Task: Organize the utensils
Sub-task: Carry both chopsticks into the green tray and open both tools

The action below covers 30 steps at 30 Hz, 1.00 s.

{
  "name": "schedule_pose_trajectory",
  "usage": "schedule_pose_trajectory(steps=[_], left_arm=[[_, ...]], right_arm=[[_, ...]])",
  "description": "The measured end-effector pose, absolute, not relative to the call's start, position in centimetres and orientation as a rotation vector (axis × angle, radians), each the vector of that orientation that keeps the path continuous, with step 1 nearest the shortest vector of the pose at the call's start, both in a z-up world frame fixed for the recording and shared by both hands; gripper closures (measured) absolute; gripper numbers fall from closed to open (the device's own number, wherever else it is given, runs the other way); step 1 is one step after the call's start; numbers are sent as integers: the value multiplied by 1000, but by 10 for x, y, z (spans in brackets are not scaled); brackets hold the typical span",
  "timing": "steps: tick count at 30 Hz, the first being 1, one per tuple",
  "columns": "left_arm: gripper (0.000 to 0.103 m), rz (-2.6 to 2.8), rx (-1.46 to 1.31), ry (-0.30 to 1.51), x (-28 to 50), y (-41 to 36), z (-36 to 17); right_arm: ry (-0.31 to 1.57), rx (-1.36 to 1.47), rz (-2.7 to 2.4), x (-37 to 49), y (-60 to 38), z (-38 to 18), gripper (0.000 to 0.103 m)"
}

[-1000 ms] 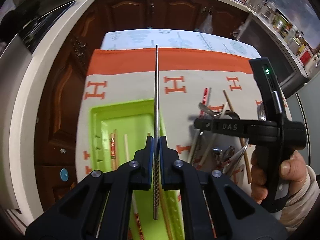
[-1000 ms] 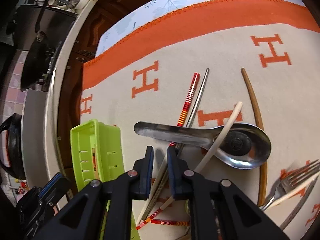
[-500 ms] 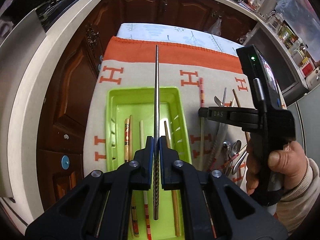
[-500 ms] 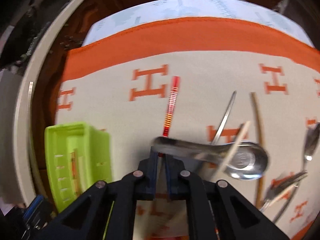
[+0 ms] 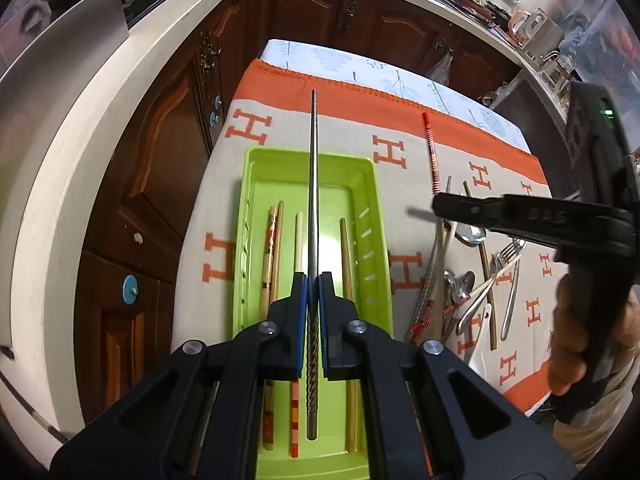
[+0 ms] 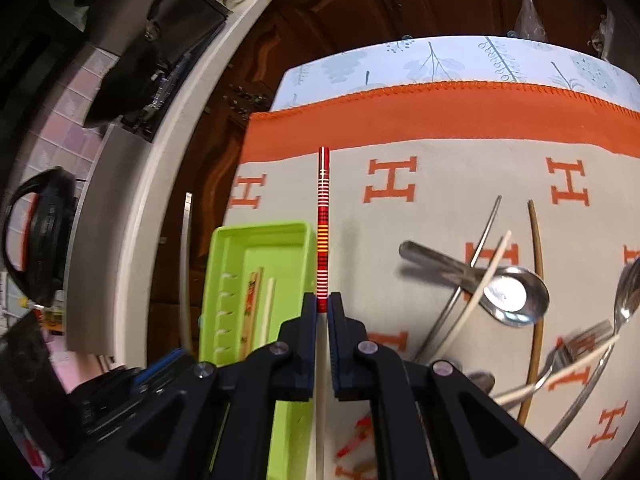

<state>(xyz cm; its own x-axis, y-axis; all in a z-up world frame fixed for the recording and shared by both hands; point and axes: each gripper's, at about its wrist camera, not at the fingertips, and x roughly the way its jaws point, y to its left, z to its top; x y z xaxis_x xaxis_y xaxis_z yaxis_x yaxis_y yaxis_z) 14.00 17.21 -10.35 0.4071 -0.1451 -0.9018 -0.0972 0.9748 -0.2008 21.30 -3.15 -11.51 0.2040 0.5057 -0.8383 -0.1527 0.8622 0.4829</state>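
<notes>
Over green tray (image 5: 370,216), left tool (image 5: 313,280) pinching steel chopstick (image 5: 313,184), clear of rims

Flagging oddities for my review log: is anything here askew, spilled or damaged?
Nothing looks damaged or spilled. The only mess is the heap of spoons, forks and chopsticks lying crossed on the cloth, beside the green tray, where chopsticks lie neatly lengthwise. Each hand-held gripper holds one chopstick.
</notes>
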Motion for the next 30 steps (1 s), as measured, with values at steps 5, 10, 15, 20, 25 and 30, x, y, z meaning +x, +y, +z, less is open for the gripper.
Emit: schedule_pose_trajectory(steps=[5,10,15,20,25,30], left_arm=[[100,-36,-257,1157,125,168,-106],[100,-5,-247,1164,110,169,-113],[100,17,-228,1183,98,171,-124],[100,55,-177,1188,92,170,-129],[99,46,-161,1195,89,165,-127],[99,51,-163,1176,88,163,-119]], right_arm=[[1290,367,528,195,-30,-100,98],[1307,342,580,175,-9,-98,98],[1331,313,578,163,10,-113,98],[1335,285,553,161,22,-124,97],[1319,285,550,160,21,-122,97],[1287,298,553,155,14,-112,96]])
